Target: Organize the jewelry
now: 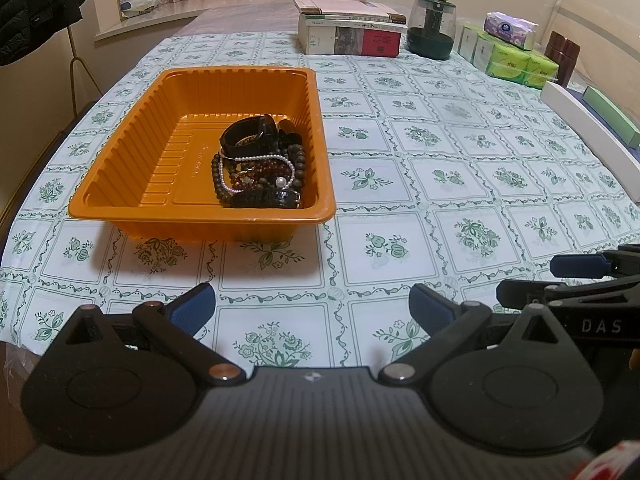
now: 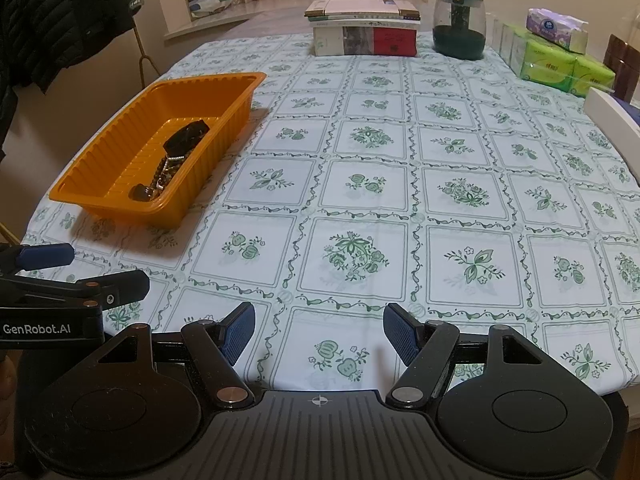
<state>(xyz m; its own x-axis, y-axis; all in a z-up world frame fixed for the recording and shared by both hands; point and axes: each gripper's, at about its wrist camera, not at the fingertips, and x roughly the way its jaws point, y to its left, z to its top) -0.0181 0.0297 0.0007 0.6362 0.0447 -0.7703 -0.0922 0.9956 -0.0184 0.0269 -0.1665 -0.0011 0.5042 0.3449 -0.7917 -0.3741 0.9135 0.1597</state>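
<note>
An orange tray [image 1: 120,184] sits on a table with a green flower cloth [image 1: 440,184]. All the jewelry [image 1: 260,168] lies in a heap at one end of the tray, close to its near corner. There are brown bead strings, a thin string of small white pearls and some black bands, all tangled on top of each other. The rest of the tray is bare, so there is room to spread things out. No jewelry lies on the cloth, so either the sorting has not begun or everything has already been put away; the pictures cannot say which. The left gripper [image 1: 312,312] hangs low over the cloth in front of the tray, its blue fingers [image 1: 192,312] spread wide with nothing between them. The right gripper [image 2: 319,334] is beside it, farther from the tray, also spread apart and holding nothing. Both point down at the cloth, like hands waiting. At the far end of the table are books [image 1: 352,28], a dark jar [image 1: 432,28] and packs of tissues [image 1: 516,60], well apart from the tray.
</note>
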